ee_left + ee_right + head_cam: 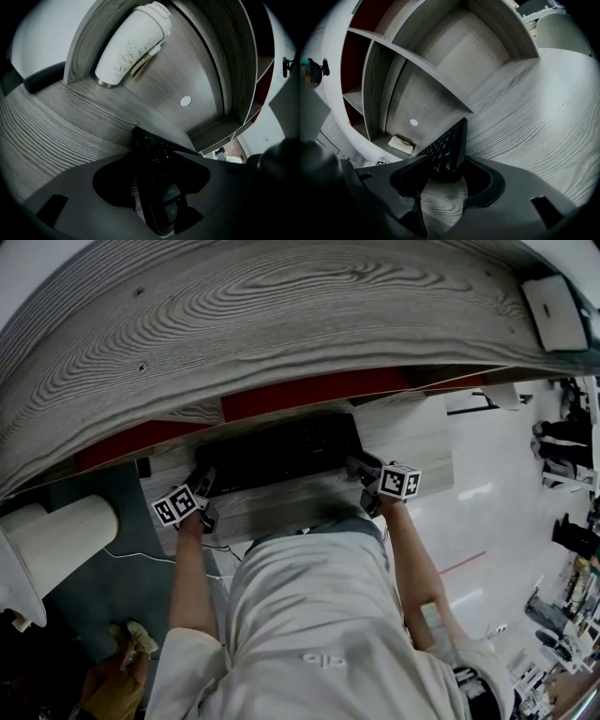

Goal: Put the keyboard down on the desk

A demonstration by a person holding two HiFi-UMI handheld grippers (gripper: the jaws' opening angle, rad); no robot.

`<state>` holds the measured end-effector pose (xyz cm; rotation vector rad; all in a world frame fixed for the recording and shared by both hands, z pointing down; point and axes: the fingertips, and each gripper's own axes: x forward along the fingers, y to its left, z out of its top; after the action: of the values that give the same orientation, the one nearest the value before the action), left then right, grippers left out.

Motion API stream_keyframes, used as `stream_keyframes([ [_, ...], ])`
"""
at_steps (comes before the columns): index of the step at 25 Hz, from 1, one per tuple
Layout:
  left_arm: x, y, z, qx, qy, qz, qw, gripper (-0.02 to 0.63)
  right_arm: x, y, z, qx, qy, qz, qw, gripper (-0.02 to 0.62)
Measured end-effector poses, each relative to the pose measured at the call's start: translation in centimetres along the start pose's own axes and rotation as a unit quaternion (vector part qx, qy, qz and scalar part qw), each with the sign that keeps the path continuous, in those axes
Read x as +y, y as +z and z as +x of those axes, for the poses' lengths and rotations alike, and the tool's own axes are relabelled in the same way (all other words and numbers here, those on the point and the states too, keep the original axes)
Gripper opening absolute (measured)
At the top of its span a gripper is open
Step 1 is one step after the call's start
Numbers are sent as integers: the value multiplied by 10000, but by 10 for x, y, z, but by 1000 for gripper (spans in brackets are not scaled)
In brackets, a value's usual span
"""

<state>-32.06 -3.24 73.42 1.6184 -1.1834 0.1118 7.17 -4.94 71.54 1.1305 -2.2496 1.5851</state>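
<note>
**Keyboard held low over the counter, not yet let go**

Keyboard point(281, 454), black and full-length, hangs across the front of the grey wood-grain counter point(281, 507), with one end in each of the person's tools. The left gripper point(204, 486) is clamped on the keyboard's left end, which fills the space between its jaws in the left gripper view. The right gripper point(364, 468) pinches the opposite corner, and there the board is tilted with bare wood grain showing beneath it. Whether the far edge is touching the surface I cannot tell.

My reading is that the carry is nearly over. What remains is to lay the board flat, open both sets of jaws and draw them clear.

As for containers, a white lidded tumbler point(133, 44) with a faint leaf print stands on the counter well beyond the keyboard. Its lid is on, so its contents are hidden. The shelf unit point(422, 61) behind has several open compartments. One low cubby holds a small pale folded bundle point(401, 143), and the others show nothing I can make out.
</note>
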Motion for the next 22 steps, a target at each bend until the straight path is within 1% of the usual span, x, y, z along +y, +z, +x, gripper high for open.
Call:
stream_keyframes([
  [3, 1, 0, 0, -15, 34, -6, 10000, 225, -6, -3, 2, 30, -62, 117, 9999, 235],
  [8, 0, 0, 1, 24, 30, -45, 10000, 225, -5, -7, 3, 74, -42, 478, 9988, 229],
  [14, 0, 2, 0, 12, -24, 20, 10000, 227, -10, -15, 4, 220, -206, 948, 9950, 214],
  [19, 1, 2, 2, 81, 123, 53, 9999, 232, -11, -15, 3, -16, -206, 1277, 9916, 202],
  [22, 2, 1, 3, 165, 359, 248, 9989, 238, -14, -17, 2, -44, -229, 1349, 9906, 199],
])
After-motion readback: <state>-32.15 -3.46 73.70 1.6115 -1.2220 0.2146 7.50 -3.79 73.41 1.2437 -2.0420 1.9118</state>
